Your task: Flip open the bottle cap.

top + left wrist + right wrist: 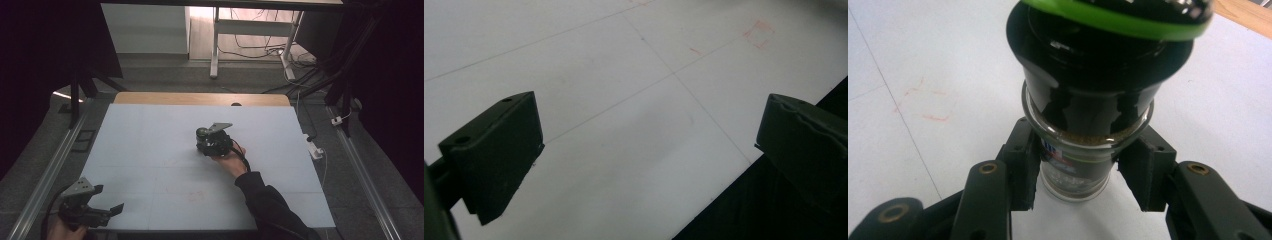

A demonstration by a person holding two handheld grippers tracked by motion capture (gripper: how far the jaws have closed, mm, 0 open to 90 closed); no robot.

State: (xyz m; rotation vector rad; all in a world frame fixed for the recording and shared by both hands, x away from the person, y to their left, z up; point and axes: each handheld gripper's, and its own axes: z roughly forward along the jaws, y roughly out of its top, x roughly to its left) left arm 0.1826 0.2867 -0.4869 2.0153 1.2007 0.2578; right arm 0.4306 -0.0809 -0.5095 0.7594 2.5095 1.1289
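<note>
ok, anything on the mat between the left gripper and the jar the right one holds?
Nothing: in the high view the white mat is bare from the left gripper to the jar.

Black two-jawed tool (202,141) with brass-ringed screw holes, grey three-cornered plate, trailing black cable, dark sleeve (272,207)

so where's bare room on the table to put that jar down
Nearly the whole white table is bare: the wide stretch from the left gripper at the near left corner up to the far wooden edge, and the strip right of the right gripper. The one busy spot is mid-table, where that gripper grips the jar.
</note>
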